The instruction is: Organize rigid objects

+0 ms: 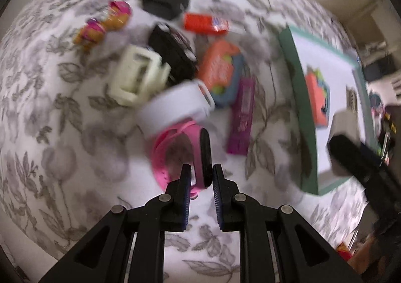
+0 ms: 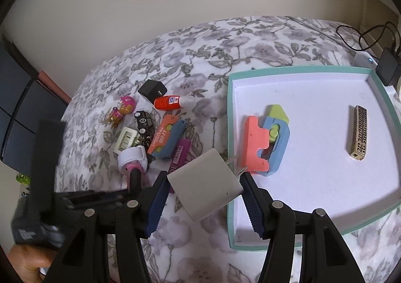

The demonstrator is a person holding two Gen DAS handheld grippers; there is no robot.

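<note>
My left gripper (image 1: 201, 177) points down at a floral bedspread and is shut on a pink watch (image 1: 170, 150), its black face clamped between the pads. A white ring-shaped piece (image 1: 175, 107) lies against the watch's far side. My right gripper (image 2: 203, 177) is shut on a pale grey plug charger (image 2: 204, 187), held above the bedspread with its prongs toward the near left edge of the teal-rimmed white tray (image 2: 300, 69). In the tray lie an orange and blue toy (image 2: 253, 142) and a gold patterned bar (image 2: 358, 132).
Left of the tray lies a loose cluster: a black charger cube (image 2: 151, 89), a red bottle (image 2: 168, 102), a pup figure (image 2: 120, 112), a black toy car (image 2: 144, 122), a cream clip (image 2: 126, 141), an orange-blue toy (image 2: 165, 140) and a purple bar (image 2: 179, 155). A black box with cables (image 2: 388, 67) sits behind the tray.
</note>
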